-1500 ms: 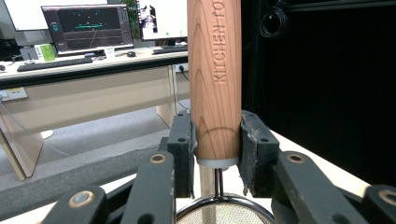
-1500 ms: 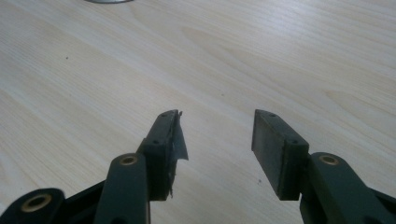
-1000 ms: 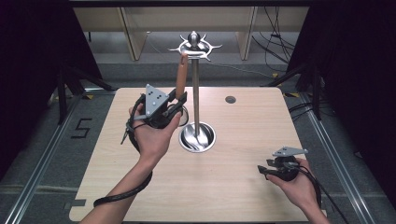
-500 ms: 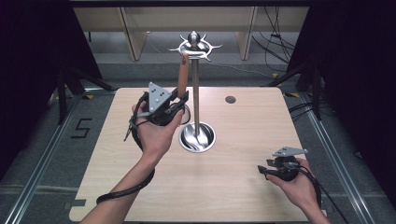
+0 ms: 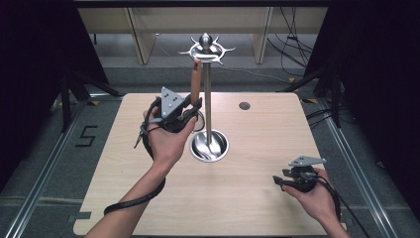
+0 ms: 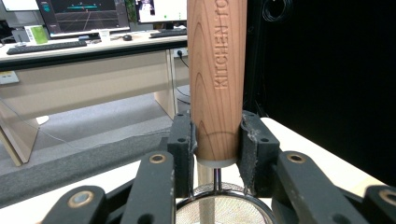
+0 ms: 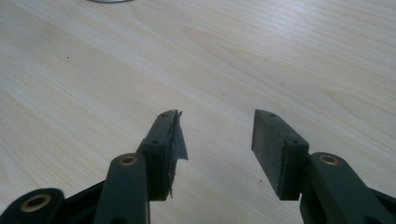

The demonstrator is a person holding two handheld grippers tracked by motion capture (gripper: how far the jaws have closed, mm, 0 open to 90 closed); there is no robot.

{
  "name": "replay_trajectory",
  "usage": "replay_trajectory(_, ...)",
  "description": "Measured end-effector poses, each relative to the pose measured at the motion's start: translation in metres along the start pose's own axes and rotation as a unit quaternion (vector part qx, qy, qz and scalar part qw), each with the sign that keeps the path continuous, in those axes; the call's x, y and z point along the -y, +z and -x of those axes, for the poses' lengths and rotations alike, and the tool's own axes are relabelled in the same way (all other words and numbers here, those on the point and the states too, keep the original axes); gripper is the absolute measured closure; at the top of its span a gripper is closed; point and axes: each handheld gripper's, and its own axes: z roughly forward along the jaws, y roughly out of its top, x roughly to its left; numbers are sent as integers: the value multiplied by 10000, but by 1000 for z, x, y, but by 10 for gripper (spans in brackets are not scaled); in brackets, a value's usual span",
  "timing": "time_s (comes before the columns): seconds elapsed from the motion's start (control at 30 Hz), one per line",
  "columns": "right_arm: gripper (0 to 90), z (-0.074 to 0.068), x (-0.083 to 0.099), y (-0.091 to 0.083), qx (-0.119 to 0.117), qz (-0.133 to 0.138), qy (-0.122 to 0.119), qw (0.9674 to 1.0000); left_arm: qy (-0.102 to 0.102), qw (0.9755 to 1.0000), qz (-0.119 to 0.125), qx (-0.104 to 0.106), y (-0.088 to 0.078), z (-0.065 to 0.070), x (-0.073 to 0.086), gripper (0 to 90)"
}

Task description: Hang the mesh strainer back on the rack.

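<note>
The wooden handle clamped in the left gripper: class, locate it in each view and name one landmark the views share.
High view: wooden handle upright, left of the stand's pole.
Left gripper view: top centre, between the pads.
Right gripper view: not in it.
Shared landmark: the pale wooden table.

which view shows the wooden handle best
The left gripper view: the wooden handle stands upright and close, its "KITCHEN" lettering readable, clamped between the left hand-held gripper pads. The high view shows it small, beside the metal stand.
</note>
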Motion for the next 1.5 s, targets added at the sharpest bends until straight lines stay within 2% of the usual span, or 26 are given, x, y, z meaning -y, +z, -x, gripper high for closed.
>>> replay_trajectory(0.13,521,0,0,0,-9,25,28,10000,2,10000,-38,18,2,-1,1,680)
replay_trajectory(0.17,521,1,0,0,-3,20,-6,10000,88,10000,-28,-7,2,-2,1,680)
replay_trajectory(0.23,521,0,0,0,-13,11,26,10000,-6,10000,-68,46,3,0,2,679)
replay_trajectory(0.3,521,0,0,0,-8,19,21,10000,74,10000,-52,22,3,-1,2,679)
replay_trajectory(0.43,521,0,0,0,-8,15,24,10000,69,10000,-36,48,3,-1,2,676)
replay_trajectory(0.77,521,0,0,0,-13,12,24,10000,-41,9996,-124,235,-2,-2,7,620)
replay_trajectory(1.13,520,0,0,0,-10,4,19,10000,-107,9992,-166,335,-29,-10,20,542)
replay_trajectory(1.33,520,0,0,0,-14,-23,26,10000,-78,9983,-356,445,-47,-18,31,508)
replay_trajectory(1.37,520,1,1,1,12,21,-97,9999,-68,9981,-410,463,-50,-20,35,505)
replay_trajectory(1.4,520,1,1,1,16,65,-80,9999,-63,9977,-465,486,-53,-21,39,502)
replay_trajectory(1.43,520,-1,0,0,-13,1,36,10000,-62,9974,-515,503,-54,-22,42,498)
replay_trajectory(1.5,520,0,0,0,-12,11,35,10000,-31,9967,-642,496,-58,-26,52,488)
